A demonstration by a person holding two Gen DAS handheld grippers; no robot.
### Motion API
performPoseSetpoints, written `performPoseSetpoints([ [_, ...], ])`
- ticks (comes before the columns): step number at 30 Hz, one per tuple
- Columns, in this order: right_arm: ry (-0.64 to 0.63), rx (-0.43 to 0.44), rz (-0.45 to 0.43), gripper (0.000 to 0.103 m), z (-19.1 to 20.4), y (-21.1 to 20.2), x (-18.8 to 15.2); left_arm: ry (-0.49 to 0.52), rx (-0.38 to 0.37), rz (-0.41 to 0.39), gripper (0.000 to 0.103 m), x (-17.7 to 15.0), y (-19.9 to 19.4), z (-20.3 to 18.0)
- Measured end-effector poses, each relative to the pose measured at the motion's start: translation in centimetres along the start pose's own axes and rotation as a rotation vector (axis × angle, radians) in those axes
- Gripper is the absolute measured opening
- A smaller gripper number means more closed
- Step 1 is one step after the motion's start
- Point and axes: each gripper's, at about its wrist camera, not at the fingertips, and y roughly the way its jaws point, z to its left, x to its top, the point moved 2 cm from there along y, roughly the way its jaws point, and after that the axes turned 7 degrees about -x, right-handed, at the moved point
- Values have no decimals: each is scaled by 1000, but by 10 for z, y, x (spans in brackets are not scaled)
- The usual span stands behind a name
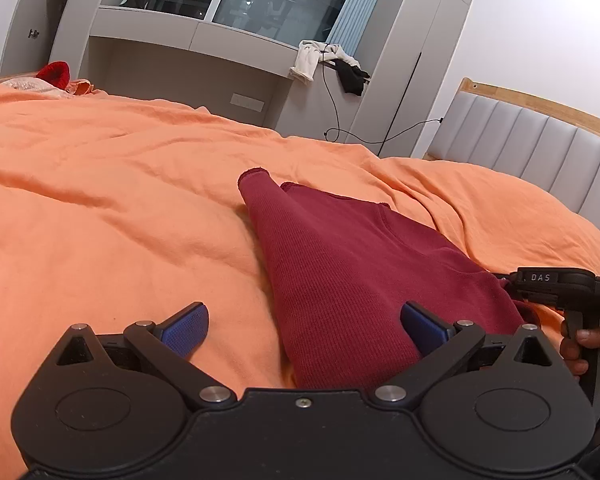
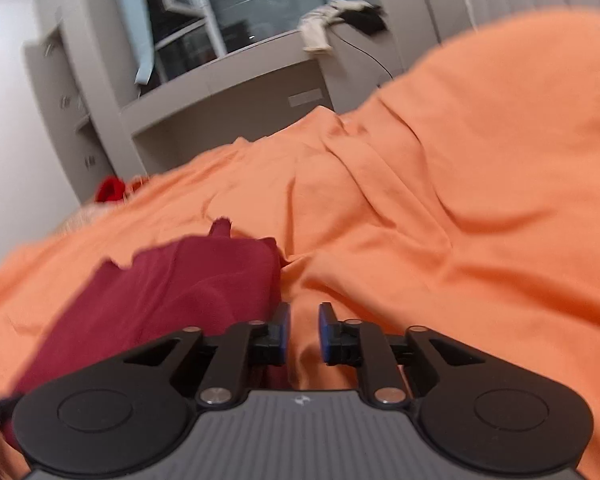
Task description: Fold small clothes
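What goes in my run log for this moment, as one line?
sweater: dark red, lying on orange sheet | left claw: open, empty | right claw: open, empty, beside sweater

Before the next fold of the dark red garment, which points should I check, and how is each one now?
1. Red garment lies on the orange bedcover: ok.
2. Left gripper open, nothing pinched: ok.
3. Right gripper open, nothing between the pads: ok.
4. Garment flat, no bunching: not ok, its right edge looks bunched.
5. Right view sharp enough for aiming: not ok, blurred.
6. Fold symmetrical: cannot tell.
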Motion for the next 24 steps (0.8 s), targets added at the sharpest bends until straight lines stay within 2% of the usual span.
performPoseSetpoints([
  [1, 46, 42, 3, 58, -4, -1, 1, 0, 1, -1, 102, 0, 0, 0],
  [4, 88, 116, 15, 60, -5, 2, 4, 0, 0, 0, 102, 0, 0, 0],
  [8, -72, 31, 107, 60, 13, 20, -5, 0, -1, -1, 102, 0, 0, 0],
  [13, -118, 17, 109, 62, 19, 21, -14, 0, -2, 0, 102, 0, 0, 0],
  [17, -58, 53, 116, 66, 14, 17, -10, -1, -2, 0, 102, 0, 0, 0],
  [19, 1, 88, 113, 74, 9, 13, -6, -1, -1, 0, 102, 0, 0, 0],
  [24, 94, 160, 98, 74, 7, 21, 1, 0, -1, 1, 102, 0, 0, 0],
])
